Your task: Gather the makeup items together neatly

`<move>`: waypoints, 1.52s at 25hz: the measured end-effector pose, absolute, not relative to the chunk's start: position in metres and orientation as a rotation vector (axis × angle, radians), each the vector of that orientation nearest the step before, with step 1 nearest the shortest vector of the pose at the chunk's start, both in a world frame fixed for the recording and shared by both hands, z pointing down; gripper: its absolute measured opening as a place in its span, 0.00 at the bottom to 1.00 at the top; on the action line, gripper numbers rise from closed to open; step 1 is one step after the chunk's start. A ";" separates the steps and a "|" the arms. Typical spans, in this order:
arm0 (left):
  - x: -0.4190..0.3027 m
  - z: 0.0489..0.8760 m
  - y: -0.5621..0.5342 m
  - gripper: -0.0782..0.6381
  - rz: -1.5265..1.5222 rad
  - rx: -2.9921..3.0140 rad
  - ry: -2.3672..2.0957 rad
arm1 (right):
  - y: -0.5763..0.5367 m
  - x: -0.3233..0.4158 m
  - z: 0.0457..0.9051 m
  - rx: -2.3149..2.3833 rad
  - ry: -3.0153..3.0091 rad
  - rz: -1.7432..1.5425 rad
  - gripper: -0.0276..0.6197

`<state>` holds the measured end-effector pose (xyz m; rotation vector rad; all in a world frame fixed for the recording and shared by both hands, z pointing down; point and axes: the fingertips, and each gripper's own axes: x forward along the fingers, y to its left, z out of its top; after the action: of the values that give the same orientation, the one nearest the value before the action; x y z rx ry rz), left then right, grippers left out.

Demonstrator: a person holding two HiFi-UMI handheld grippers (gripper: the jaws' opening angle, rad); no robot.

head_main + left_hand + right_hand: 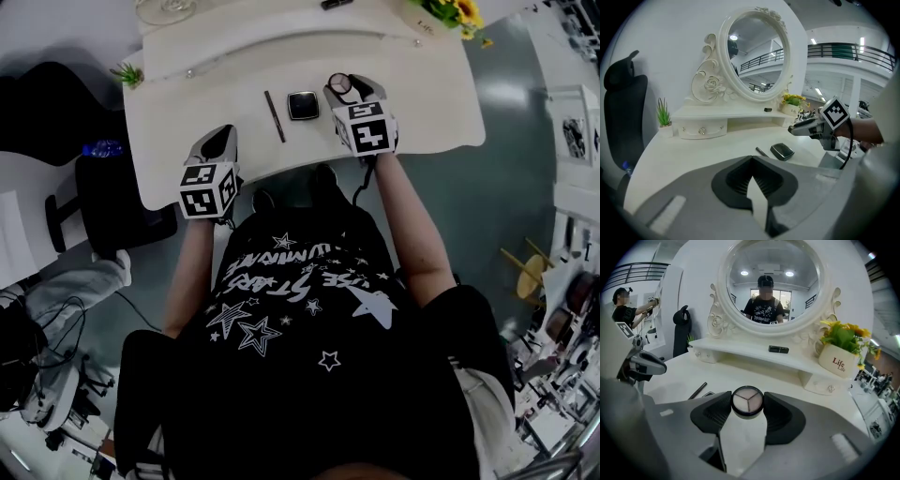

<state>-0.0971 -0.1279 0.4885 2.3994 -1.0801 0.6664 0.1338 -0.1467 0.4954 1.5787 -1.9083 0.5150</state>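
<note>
On the white dressing table lie a dark pencil and a square black compact, side by side. My right gripper hovers just right of them, shut on a round black compact with three pale powder sections. In the left gripper view the pencil and the square compact lie ahead, with the right gripper beyond them. My left gripper is over the table's front left edge, its jaws shut with nothing in them. A small black item rests on the raised shelf.
An oval mirror stands at the back above a shelf with drawers. A flower pot sits at the right end, a small green plant at the left. A black chair and a water bottle are left of the table.
</note>
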 end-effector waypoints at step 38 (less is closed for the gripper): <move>-0.074 0.507 -0.113 0.11 0.726 2.384 -1.021 | -0.116 0.133 0.554 1.445 -1.881 0.563 0.49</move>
<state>-0.0735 -0.1134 0.5071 2.3837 -1.0206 0.7258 0.1334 -0.1161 0.5536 1.4454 -1.8814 0.5632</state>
